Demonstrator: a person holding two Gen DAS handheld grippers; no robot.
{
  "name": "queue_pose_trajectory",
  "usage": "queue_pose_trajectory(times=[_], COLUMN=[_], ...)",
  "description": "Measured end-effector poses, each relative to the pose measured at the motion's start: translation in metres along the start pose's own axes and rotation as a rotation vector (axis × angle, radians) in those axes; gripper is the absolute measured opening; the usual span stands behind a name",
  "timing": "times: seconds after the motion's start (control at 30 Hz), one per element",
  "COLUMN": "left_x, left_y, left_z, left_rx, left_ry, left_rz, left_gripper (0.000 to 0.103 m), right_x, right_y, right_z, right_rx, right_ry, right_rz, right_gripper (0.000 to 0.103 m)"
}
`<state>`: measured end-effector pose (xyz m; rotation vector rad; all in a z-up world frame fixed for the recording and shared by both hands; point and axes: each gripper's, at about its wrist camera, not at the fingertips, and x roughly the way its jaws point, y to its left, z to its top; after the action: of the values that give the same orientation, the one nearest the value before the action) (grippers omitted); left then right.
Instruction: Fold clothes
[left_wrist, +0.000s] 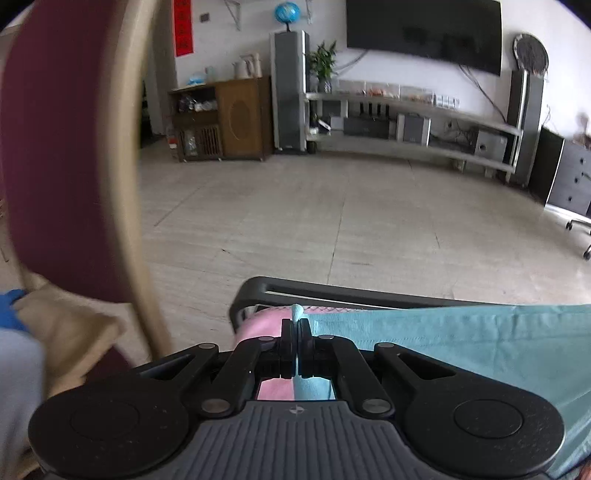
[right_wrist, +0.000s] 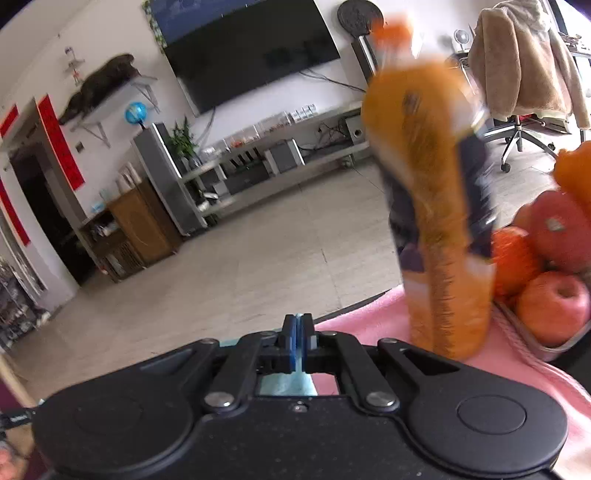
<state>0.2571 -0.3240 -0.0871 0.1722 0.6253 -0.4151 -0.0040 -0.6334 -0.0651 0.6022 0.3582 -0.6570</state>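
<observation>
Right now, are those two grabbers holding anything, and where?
Both pinch the teal cloth: the left gripper at its top corner, the right gripper at an edge.

Both views lit by even, soft daylight; no hard shadows; strong fisheye curvature with dark vignetted corners; motion blur heavy on the orange bottle (right_wrist: 439, 206) and the chair back (left_wrist: 70, 147); far wall moderately sharp, slightly washed out.

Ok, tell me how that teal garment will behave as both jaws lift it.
The teal garment is probably floppy: it creases and drapes away from the left gripper. It looks thin, so likely light. A small pinched tuft may slip from the right gripper.
</observation>
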Motion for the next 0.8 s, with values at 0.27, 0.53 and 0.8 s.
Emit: queue_pose_trajectory(times=[0.27, 0.53, 0.8], left_x=[-0.13, -0.158, -0.166], left_y=[0.024, 0.032, 0.041], left_z=[-0.052, -0.185, -0.217], left_rx=[-0.006, -0.033, -0.113], left_ry=[-0.006, 0.219, 0.187], left_rz=[-0.049, -0.001, 0.039], left_gripper=[0.001, 0.001, 0.001], right_x=[-0.127, -0.18, -0.18], right_y=[0.001, -0.036, -0.061], right_z=[-0.009, -0.141, -0.186], right_rx=[0.028, 0.031, 0.123], right_ry=[0.066, 0.268, 0.256], right_rz=[0.025, -0.045, -0.091], right_gripper=[0.002, 0.002, 0.002])
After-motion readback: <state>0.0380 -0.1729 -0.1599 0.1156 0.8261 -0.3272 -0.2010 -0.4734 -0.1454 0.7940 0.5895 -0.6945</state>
